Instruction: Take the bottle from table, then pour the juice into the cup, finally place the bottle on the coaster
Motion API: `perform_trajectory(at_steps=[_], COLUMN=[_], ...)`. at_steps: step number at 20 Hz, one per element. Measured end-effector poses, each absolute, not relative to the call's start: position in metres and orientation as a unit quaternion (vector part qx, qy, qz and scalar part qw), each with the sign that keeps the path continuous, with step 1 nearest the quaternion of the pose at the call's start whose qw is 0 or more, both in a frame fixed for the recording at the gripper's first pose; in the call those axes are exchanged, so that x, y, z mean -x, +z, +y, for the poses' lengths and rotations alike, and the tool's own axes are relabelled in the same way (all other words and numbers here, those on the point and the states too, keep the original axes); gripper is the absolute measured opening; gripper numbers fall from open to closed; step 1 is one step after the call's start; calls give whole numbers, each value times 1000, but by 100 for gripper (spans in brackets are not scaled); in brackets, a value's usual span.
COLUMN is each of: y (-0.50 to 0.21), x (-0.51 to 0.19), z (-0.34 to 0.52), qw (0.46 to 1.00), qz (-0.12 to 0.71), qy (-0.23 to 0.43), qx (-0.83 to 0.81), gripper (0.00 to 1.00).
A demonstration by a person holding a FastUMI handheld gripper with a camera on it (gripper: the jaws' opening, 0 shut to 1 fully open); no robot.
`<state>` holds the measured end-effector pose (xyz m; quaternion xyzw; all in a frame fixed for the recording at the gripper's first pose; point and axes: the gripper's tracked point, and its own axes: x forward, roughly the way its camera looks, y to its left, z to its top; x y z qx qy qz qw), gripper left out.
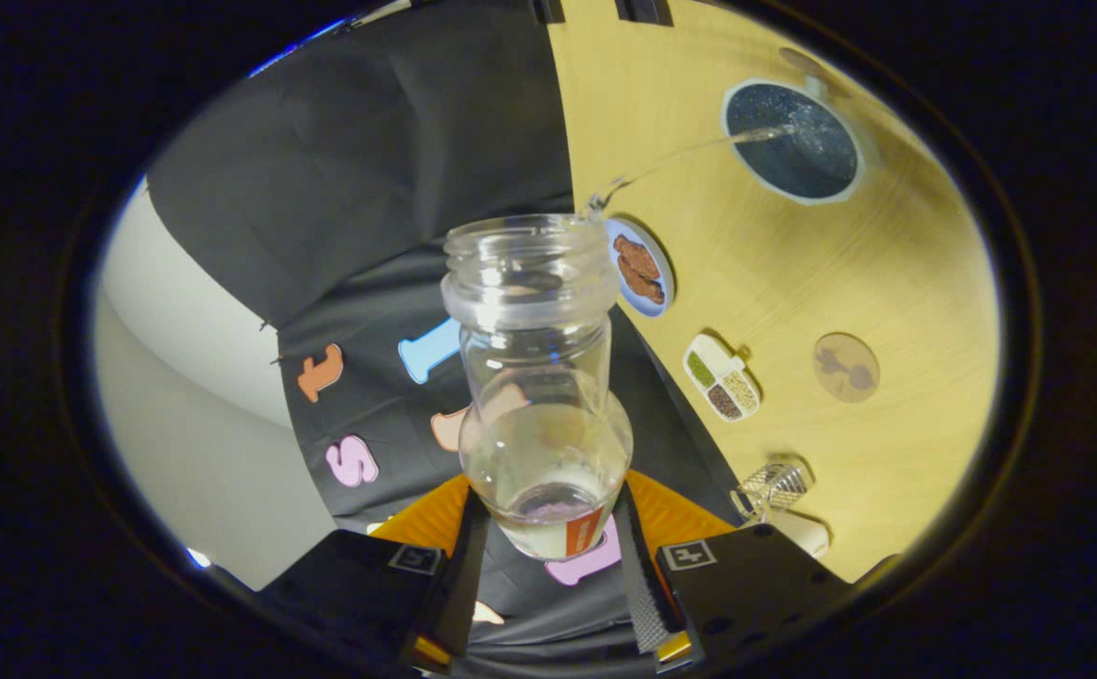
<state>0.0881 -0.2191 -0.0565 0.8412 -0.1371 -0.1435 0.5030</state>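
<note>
My gripper (546, 528) is shut on a clear glass bottle (539, 377), both fingers pressing on its base. The bottle is tipped over, its open mouth pointing away from the fingers, with pale juice pooled in its lower part. A thin stream of juice (680, 156) arcs from the bottle's lip into a dark cup (791, 141) with a white rim, which stands on the wooden table (888, 273) well beyond the bottle. A round brown coaster (845, 367) lies on the table between the cup and the fingers, off to the side of the bottle.
A small blue plate with brown food (640, 269) sits just past the bottle's mouth. A white divided dish with seeds (721, 377) lies next to the coaster. A clear ribbed glass object (772, 488) lies near the fingers. The black booth cloth hangs behind the bottle.
</note>
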Motion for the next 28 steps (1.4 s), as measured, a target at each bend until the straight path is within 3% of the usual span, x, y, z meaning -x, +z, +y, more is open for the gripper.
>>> perform_trajectory(at_steps=[16,28], y=[-56,-61], x=[-85,-91], z=[-242,-238], qw=[447,454], qz=[-167,-162], qy=[-152,-161], qx=[-865,-861], gripper=[70,70])
